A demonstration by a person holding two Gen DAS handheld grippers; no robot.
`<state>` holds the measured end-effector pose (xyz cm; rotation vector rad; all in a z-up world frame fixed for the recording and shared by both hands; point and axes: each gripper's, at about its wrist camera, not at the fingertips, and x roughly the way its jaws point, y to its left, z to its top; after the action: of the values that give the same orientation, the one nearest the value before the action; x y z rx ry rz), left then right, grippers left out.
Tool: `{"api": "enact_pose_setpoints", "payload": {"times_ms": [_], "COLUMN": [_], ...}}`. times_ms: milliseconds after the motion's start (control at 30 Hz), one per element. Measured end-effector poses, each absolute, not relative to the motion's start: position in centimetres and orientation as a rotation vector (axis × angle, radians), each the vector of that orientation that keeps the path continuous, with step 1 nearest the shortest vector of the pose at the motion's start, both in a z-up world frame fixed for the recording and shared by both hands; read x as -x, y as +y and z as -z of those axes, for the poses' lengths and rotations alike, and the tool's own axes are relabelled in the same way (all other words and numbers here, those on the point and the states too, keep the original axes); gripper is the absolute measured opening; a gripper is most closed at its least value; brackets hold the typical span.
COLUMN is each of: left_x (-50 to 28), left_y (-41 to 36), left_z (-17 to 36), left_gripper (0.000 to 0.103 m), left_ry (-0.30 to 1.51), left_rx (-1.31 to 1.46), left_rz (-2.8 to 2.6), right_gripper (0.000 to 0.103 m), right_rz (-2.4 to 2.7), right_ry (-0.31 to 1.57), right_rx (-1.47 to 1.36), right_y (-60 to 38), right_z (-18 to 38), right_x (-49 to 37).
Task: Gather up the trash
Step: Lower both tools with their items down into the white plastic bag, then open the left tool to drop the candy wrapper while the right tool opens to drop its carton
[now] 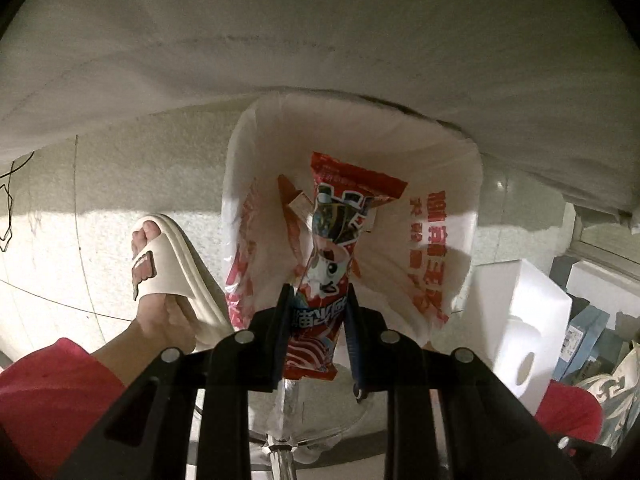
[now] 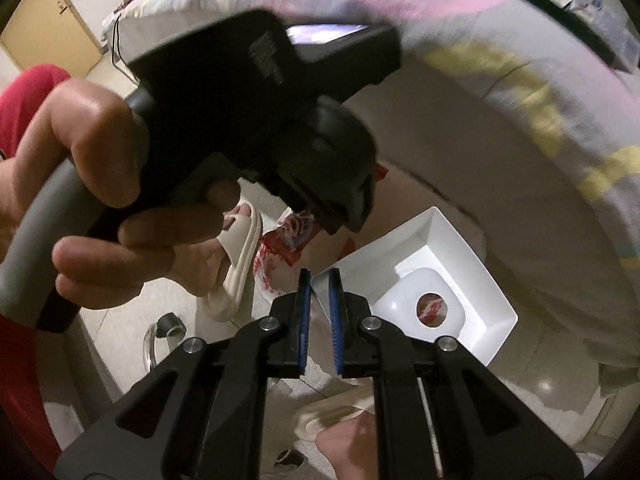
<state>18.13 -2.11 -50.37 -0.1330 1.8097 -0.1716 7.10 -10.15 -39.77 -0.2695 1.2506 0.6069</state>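
A red snack wrapper (image 1: 352,184) with a cartoon print hangs from my left gripper (image 1: 319,290), which is shut on its lower part. It hangs pointing down over the open mouth of a white plastic bag (image 1: 432,240) with red lettering. From the right wrist view the left gripper (image 2: 344,220) shows from behind, held by a hand (image 2: 100,160), with the wrapper (image 2: 292,236) below it. My right gripper (image 2: 319,276) points down beside the bag, its blue pads (image 2: 304,308) drawn close together. I see nothing clearly between them.
A foot in a cream slipper (image 1: 160,264) stands left of the bag. To its right sits a white box (image 2: 472,280) with a round hole. A bed's pale sheet (image 1: 320,40) hangs behind. A second slippered foot (image 2: 336,412) is below my right gripper.
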Motion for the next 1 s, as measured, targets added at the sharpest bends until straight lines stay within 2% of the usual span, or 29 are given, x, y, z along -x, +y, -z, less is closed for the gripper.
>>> {"api": "enact_pose_setpoints", "payload": {"times_ms": [500, 867, 900, 1000], "left_x": [-18.5, -19.0, -19.0, -19.0], "left_y": [-2.9, -3.2, -3.1, -2.8], "left_z": [54.2, 55.8, 56.0, 56.4], "left_gripper": [0.025, 0.026, 0.029, 0.044], "left_ry": [1.890, 1.928, 1.934, 1.952], "left_rx": [0.103, 0.099, 0.100, 0.129], "left_rz": [0.168, 0.153, 0.149, 0.140], "right_gripper": [0.010, 0.011, 0.011, 0.027], "right_rz": [-0.679, -0.727, -0.723, -0.714], "right_ry": [1.297, 1.270, 1.265, 1.246], "right_rx": [0.387, 0.474, 0.477, 0.490], "right_y": [-7.4, -5.7, -5.7, -6.0], "right_z": [45.1, 46.6, 46.6, 46.7], "right_x": [-7.7, -6.8, -6.8, -6.8]}}
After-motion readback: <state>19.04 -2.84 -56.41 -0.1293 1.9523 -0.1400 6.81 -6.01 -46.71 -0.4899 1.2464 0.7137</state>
